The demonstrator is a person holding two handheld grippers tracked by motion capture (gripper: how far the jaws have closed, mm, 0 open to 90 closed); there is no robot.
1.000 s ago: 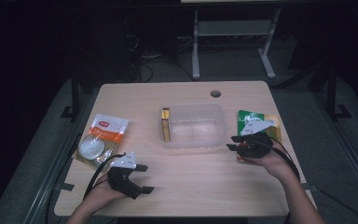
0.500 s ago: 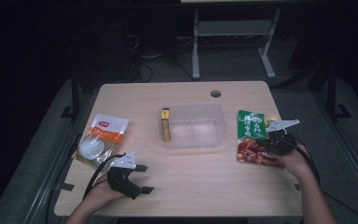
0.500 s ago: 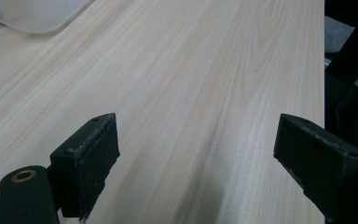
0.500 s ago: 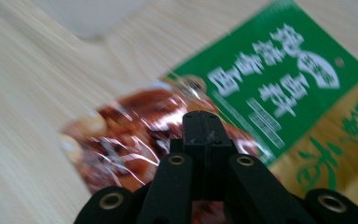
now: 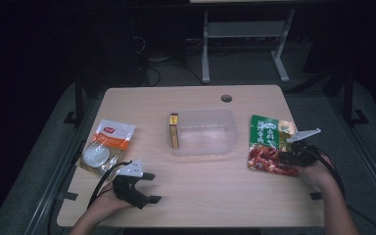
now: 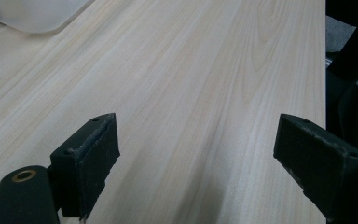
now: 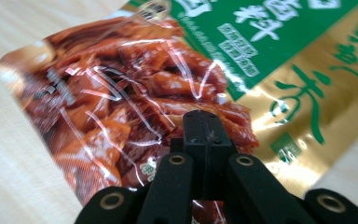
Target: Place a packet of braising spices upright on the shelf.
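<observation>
Writing on the green-and-gold snack pouch (image 5: 268,147) is showing as white and green Chinese characters on the green band and gold panel, too small or cropped for me to read; the clear window below is showing reddish-brown pieces. Pouch is lying flat near the right edge of the wooden table (image 5: 210,196), just right of the clear plastic tub (image 5: 204,132). Right gripper (image 5: 283,159) is sitting at the pouch's near right corner, jaws pressed together; in the right gripper view the closed tips (image 7: 205,123) are lying over the pouch's window, and I cannot tell if any film is pinched. Compared with a second ago, that gripper has shifted right and lower off the pouch's middle, uncovering most of its print, and its jaws have just been closing. Left gripper (image 5: 151,186) is resting at the near left, jaws spread over bare wood, same spot as before. Orange-and-white packet (image 5: 108,142) with a small red logo, unreadable, is lying at far left; a yellow box (image 5: 175,130) is standing against the tub's left wall.
</observation>
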